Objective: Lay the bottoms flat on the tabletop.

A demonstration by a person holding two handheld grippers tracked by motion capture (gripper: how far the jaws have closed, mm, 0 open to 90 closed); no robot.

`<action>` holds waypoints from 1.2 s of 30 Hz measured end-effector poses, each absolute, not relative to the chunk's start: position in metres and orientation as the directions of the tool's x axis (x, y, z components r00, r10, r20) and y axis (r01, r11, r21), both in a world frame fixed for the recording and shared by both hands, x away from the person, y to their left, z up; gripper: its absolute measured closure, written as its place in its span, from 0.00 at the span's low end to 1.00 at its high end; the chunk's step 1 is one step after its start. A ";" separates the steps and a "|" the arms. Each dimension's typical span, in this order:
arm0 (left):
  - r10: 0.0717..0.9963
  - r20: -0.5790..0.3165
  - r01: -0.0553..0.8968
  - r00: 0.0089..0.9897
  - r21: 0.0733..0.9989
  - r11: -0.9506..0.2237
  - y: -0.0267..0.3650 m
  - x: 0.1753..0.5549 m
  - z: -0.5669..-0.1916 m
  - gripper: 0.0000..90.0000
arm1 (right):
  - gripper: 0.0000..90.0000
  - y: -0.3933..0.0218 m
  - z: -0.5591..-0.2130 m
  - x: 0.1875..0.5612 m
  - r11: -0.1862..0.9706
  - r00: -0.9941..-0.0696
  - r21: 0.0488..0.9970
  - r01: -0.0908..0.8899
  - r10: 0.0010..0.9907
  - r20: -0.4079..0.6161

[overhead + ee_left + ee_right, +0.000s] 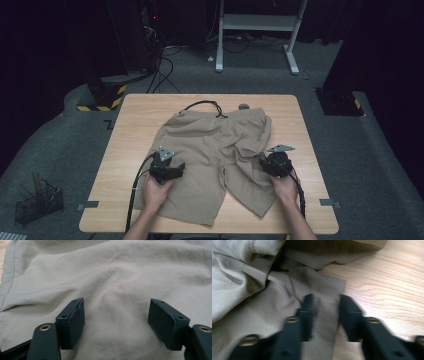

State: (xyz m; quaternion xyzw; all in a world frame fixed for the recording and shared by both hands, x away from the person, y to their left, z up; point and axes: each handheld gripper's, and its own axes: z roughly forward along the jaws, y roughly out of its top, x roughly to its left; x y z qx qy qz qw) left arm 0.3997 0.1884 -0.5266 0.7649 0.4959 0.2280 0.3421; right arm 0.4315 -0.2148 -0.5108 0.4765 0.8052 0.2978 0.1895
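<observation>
Khaki shorts lie spread on the wooden desk, waistband toward the far edge. The left gripper hovers over the left leg, jaws spread wide. The right gripper straddles the right leg's hem strip, jaws partly apart, blurred.

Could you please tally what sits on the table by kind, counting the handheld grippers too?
Khaki shorts: 1
Black drawstring cord at the waistband: 1
Small grey round object by the far edge, too small to identify: 1
Handheld grippers: 2, the left gripper open over the fabric and the right gripper astride the shorts' side edge
Total: 5
</observation>
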 end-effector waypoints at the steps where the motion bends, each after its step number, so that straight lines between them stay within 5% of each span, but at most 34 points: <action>1: 0.914 0.011 0.603 0.406 0.748 -0.277 0.189 0.400 -0.526 0.33 | 0.91 -0.216 -0.510 0.430 0.383 -0.486 0.656 0.651 0.873 -0.027; 10: 0.915 0.010 0.603 0.403 0.749 -0.274 0.188 0.400 -0.527 0.33 | 0.96 -0.249 -0.503 0.374 0.398 -0.453 0.657 0.641 0.887 -0.095; 15: 0.915 0.011 0.603 0.403 0.749 -0.275 0.189 0.400 -0.527 0.33 | 0.77 -0.256 -0.497 0.352 0.357 -0.418 0.703 0.615 0.904 -0.094; 21: 0.918 0.009 0.606 0.396 0.749 -0.269 0.188 0.399 -0.527 0.33 | 0.72 -0.228 -0.499 0.375 0.410 -0.478 0.695 0.590 0.872 -0.109; 26: 0.920 0.006 0.608 0.393 0.748 -0.265 0.188 0.399 -0.527 0.33 | 0.95 -0.232 -0.510 0.380 0.422 -0.495 0.651 0.631 0.865 -0.081; 32: 0.920 0.006 0.608 0.393 0.749 -0.265 0.188 0.399 -0.527 0.33 | 0.99 -0.254 -0.510 0.344 0.412 -0.482 0.652 0.637 0.872 -0.081; 36: 0.920 0.005 0.608 0.391 0.749 -0.263 0.188 0.399 -0.527 0.33 | 0.81 -0.260 -0.503 0.327 0.379 -0.473 0.708 0.596 0.878 -0.072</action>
